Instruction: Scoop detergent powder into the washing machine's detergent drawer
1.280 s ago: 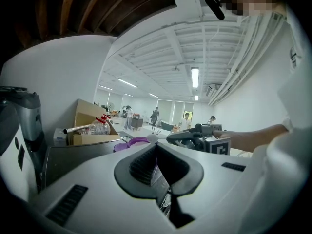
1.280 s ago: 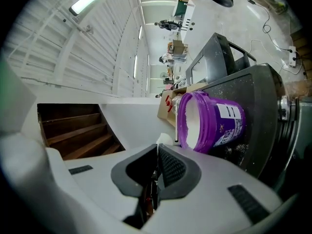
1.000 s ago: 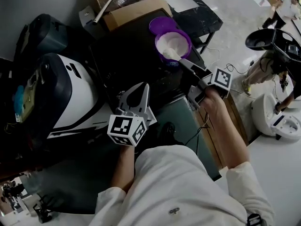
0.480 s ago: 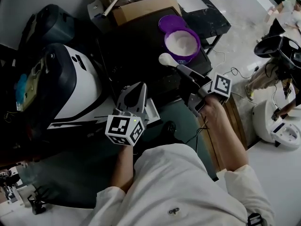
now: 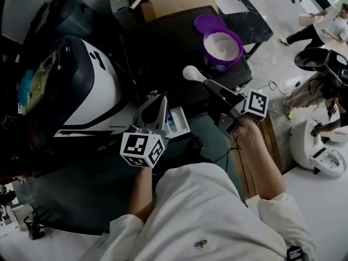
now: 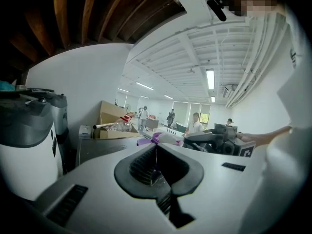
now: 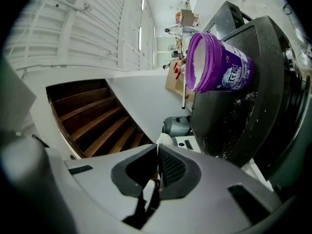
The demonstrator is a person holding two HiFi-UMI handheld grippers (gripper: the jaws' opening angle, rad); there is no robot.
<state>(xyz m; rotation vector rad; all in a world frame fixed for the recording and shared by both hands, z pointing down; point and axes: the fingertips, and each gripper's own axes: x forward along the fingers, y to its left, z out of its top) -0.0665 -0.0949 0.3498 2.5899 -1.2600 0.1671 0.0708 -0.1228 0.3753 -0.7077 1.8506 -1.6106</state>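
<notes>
A purple tub (image 5: 222, 48) of white detergent powder stands on the dark washer top (image 5: 163, 53); the right gripper view shows the tub (image 7: 219, 65) too. My right gripper (image 5: 210, 85) is shut on the handle of a white scoop (image 5: 193, 73). The scoop's bowl hangs left of the tub, over the washer top. The white detergent drawer (image 5: 176, 123) stands pulled out below it. My left gripper (image 5: 159, 100) is shut, its tips at the drawer's left end. Whether it grips anything is hidden. In the left gripper view the jaws meet (image 6: 156, 147), with the scoop (image 6: 168, 138) beyond.
A large white and black appliance (image 5: 81, 86) fills the left side. A cardboard box (image 5: 168, 1) with a bottle sits behind the washer. Cables (image 5: 234, 145) hang near my right arm. People (image 5: 326, 20) and white machines (image 5: 321, 145) are off to the right.
My right gripper lifted the scoop out of the purple tub and carried it left and nearer, toward the drawer. The left gripper stayed by the drawer.
</notes>
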